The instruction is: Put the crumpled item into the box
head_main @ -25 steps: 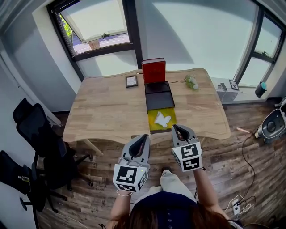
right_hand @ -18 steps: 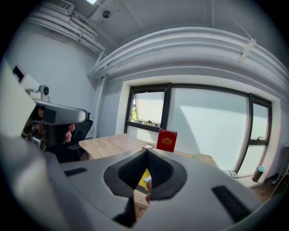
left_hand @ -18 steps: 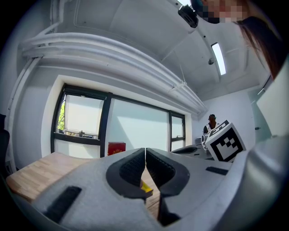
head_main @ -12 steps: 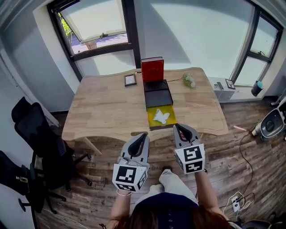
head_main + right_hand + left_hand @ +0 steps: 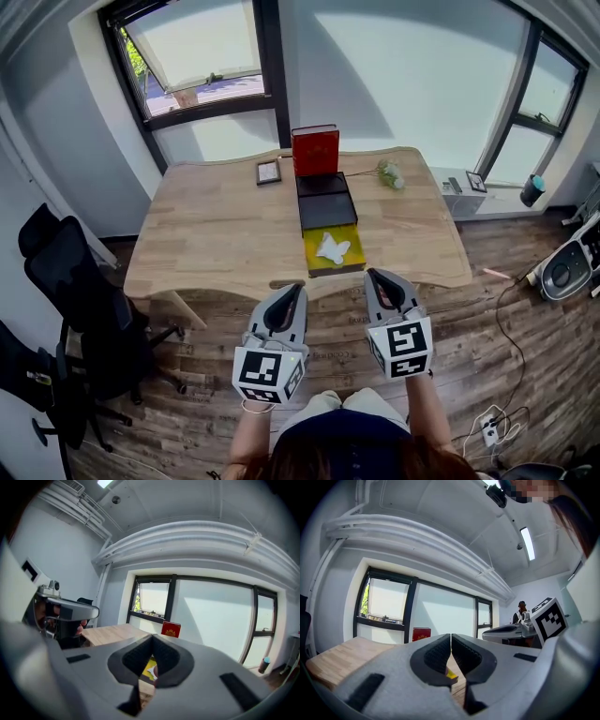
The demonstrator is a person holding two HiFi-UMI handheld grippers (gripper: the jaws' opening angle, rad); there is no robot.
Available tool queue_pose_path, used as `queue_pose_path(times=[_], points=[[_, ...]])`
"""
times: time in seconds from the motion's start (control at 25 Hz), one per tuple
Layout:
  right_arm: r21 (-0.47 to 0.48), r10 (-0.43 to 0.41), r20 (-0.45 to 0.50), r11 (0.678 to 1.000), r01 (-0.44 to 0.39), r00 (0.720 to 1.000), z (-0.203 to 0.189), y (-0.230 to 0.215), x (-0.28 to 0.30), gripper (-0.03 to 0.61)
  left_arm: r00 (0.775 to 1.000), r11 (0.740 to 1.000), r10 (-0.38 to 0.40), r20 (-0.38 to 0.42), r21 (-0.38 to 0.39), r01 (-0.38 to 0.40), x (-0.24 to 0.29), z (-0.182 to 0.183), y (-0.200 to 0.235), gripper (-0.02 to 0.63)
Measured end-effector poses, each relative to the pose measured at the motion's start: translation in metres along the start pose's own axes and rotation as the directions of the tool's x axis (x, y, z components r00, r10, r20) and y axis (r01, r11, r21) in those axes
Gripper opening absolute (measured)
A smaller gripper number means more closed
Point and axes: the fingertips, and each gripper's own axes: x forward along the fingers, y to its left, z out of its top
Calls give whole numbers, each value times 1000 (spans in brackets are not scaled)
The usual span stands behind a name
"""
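grippers side by side, short of table (image 5: 216, 234) edge: left gripper (image 5: 294, 291) jaws pressed together, nothing between; right gripper (image 5: 374, 276) likewise (tips meeting). crumpled item (image 5: 332, 247) lies ahead of both on yellow tray (image 5: 313, 262), black box (image 5: 325, 211) just beyond it.

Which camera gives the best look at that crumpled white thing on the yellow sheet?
The head view: the crumpled white item lies fully visible on the yellow sheet, in front of the black box. The right gripper view catches only a small scrap of it; the left gripper view shows just a sliver of the sheet.
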Motion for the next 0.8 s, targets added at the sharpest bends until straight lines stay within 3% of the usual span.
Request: queue_pose_path(times=[0.8], points=[[-32,61,38,998,-60,997,10,-10,-48,25,999,999,51,-10,-8,-51,0,1,-40,29]])
